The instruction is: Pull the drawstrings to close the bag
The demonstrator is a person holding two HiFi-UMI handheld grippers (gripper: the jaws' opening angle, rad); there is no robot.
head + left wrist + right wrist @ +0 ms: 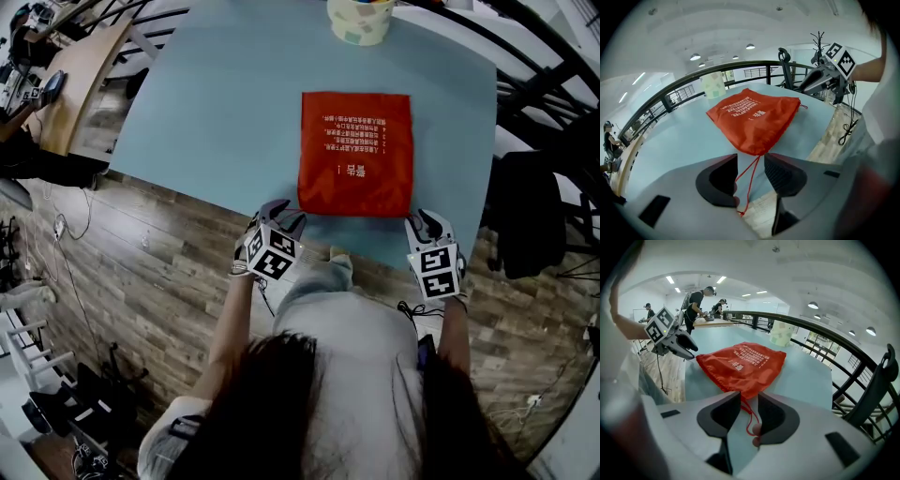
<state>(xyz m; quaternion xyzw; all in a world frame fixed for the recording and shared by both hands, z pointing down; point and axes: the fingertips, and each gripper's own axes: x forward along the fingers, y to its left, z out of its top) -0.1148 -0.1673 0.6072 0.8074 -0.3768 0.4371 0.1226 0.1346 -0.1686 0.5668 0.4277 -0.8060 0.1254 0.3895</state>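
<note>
Bag (pixel 356 155): red drawstring sack, flat on the pale blue table (pixel 216 84), white print facing up. It lies just ahead of both grippers and spans the gap between them, with its near edge close to the table's near edge.

Left gripper (pixel 281 217): at the bag's near-left corner, pointing down and forward. Jaws stand apart. In the left gripper view the bag corner sits right at the jaw tips. The left drawstring (pixel 749 183), a thin red cord, runs from that corner back through the gap and ends in a small knot deep between the jaws. The cord lies slack near one pad and the pads are not clamped on it.

Right gripper (pixel 424 223): at the near-right corner, same downward tilt. Jaws are apart here too. The right drawstring (pixel 749 417) comes off the bag corner as a short loop inside the gap. Its two rounded ends rest against the inner face of one jaw. It is loose and nothing squeezes it.

Each gripper shows in the other's view, off to the side of the bag, level with its near edge.

Beyond the bag, well ahead of both grippers, a pale tub (pixel 359 21) stands on the far side of the table. Wood floor (pixel 141 272) lies under and behind the grippers. A dark railing (pixel 693 89) curves past the table. People (pixel 696 303) work at a bench far beyond the left gripper.
</note>
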